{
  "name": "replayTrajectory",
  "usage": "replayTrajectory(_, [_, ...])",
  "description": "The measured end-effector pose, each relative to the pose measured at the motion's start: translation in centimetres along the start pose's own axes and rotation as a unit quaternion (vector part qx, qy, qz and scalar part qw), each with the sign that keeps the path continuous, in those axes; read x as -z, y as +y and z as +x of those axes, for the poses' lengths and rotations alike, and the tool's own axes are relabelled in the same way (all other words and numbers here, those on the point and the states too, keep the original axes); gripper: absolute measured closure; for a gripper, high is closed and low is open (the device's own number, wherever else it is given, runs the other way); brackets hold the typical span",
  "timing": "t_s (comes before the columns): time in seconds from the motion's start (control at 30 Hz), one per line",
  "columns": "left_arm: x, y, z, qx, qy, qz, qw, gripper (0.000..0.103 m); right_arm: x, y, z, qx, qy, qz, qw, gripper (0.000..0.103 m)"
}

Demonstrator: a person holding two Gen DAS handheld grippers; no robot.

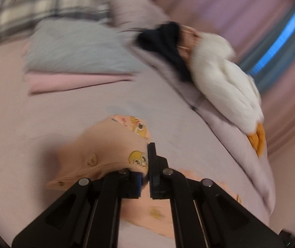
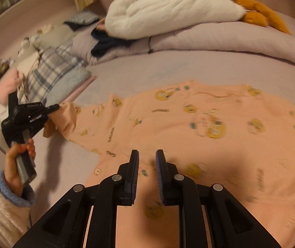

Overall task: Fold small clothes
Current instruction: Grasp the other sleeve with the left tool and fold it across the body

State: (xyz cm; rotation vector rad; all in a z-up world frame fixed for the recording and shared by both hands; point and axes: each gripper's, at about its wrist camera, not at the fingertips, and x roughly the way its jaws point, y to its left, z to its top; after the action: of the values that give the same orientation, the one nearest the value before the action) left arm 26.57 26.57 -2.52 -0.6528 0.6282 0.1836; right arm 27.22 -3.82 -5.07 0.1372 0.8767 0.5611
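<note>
- Left wrist view: the left gripper (image 1: 147, 165) is clenched on the cuff of the sleeve (image 1: 114, 144) of a peach top printed with yellow cartoon birds, and the cloth hangs lifted above the lilac bedsheet (image 1: 44, 128).
- Risk here: the pinch seems to catch only the cuff's edge, so I judge a quick pull could slip it free and drop the sleeve in a heap, spoiling the fold.
- Hard to read: the whole view is smeared by motion. How much cloth sits between the jaws cannot be told, and the rest of the top is hidden behind the gripper's frame. The white plush toy (image 1: 224, 78), the dark garment (image 1: 164, 39) beside it and the blue folded cloth (image 1: 79, 49) are only blurred shapes.
- Right wrist view: the top (image 2: 188, 124) lies spread flat across the bedsheet (image 2: 168, 72), its far sleeve (image 2: 68, 113) stretched out to the left gripper (image 2: 53, 108), which a hand (image 2: 19, 150) in a fleecy sleeve (image 2: 4, 206) holds up.
- The right gripper (image 2: 146, 159) has its jaws slightly parted with nothing visibly between them; it hangs over the near edge of the top.
- Risk here: with the body not pinned, I judge that swinging the sleeve inward may drag the whole top and wrinkle it.
- Hidden: whether the right gripper's tips touch the cloth cannot be told. The hem and near sleeve run out of frame, and the pile of folded laundry (image 2: 50, 72) at the left is too blurred to sort.
</note>
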Motion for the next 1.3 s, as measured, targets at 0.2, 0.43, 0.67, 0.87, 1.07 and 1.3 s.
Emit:
replayTrajectory(0.2, [4.4, -9.9, 0.6, 0.04, 0.023, 0.126, 0.991, 0.1, 0.9, -3.0, -3.9, 0.023, -0.02, 0.033, 0.999, 0.085])
replayTrajectory(0.43, [16.0, -20.5, 2.7, 0.069, 0.096, 0.331, 0.9361, 0.095, 2.3, -7.0, -7.7, 0.055, -0.052, 0.078, 0.994, 0.085])
replayTrajectory(0.67, [24.1, -23.4, 3.1, 0.04, 0.098, 0.475, 0.8734, 0.015, 3.8, -10.3, -9.5, 0.077, -0.051, 0.119, 0.989, 0.085])
replayTrajectory(0.87, [22.7, -21.7, 0.6, 0.06, 0.095, 0.474, 0.8731, 0.011, 4.0, -10.2, -9.7, 0.062, -0.054, 0.126, 0.989, 0.085])
replayTrajectory(1.07, [20.5, -17.1, -3.9, 0.097, 0.1, 0.424, 0.8949, 0.009, 3.0, -7.6, -8.2, 0.042, -0.051, 0.095, 0.993, 0.085])
replayTrajectory(1.3, [16.5, -9.9, -6.0, 0.05, 0.087, 0.335, 0.9369, 0.008, 0.6, -0.4, -3.2, 0.029, -0.004, -0.06, 0.998, 0.085])
